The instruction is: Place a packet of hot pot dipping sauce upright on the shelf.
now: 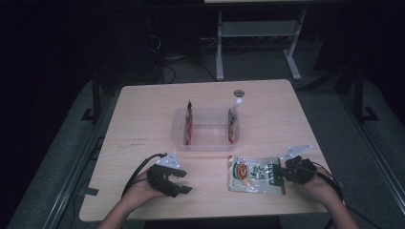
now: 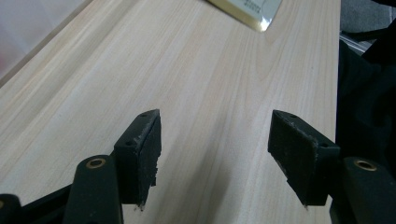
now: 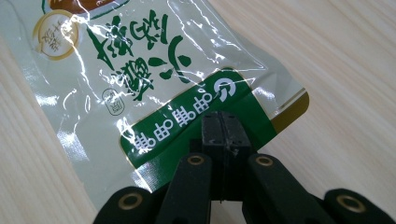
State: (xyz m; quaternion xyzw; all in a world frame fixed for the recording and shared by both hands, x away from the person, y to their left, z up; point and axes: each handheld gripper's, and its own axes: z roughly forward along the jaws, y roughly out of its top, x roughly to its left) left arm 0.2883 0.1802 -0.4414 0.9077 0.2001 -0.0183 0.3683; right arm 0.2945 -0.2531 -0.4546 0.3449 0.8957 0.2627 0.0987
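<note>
R tongs (image 3: 223, 122) clamped on snack pouch (image 3: 140, 70) edge

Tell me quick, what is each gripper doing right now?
Left gripper: open, nothing between its jaws.
Right gripper: shut on the green end of the flat glossy white-and-green snack pouch.

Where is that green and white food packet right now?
The packet lies flat on the table at the front right of the high view, just in front of the clear tray, its green end pinched by the right tongs.
</note>
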